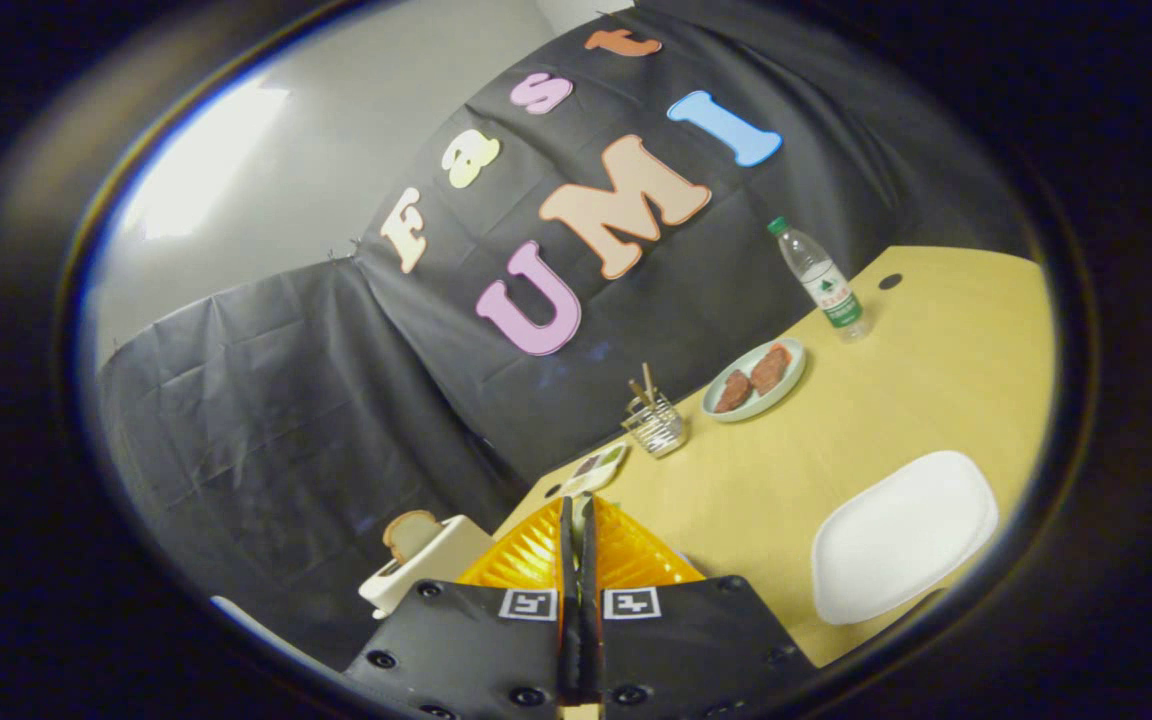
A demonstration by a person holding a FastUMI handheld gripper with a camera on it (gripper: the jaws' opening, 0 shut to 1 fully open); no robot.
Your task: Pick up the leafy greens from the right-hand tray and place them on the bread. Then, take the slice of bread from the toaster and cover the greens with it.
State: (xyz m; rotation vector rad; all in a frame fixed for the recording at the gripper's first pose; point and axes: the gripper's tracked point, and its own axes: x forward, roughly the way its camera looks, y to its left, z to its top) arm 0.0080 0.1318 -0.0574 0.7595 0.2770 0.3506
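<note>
Bread slice (410, 530) is standing upright in the white toaster (428, 568), waiting at about ten o'clock from the fingertips.

The slice is looking light, stiff and crumbly to my eye, so I'd be pinching its exposed top edge gently across the flat faces, not squeezing hard. No leafy greens are making themselves clear to me; a small tray (596, 468) with something dark and greenish on it is sitting just beyond the fingers at twelve o'clock, too small to tell. The gripper (577, 515) is hovering tilted over the wooden table (896, 400), fingers pressed together with nothing between them. Beyond, a wire holder (656, 425), a plate of brown pieces (754, 380) and a water bottle (821, 283) are trailing off toward one o'clock; a white plate (901, 535) is lying at three o'clock.
</note>
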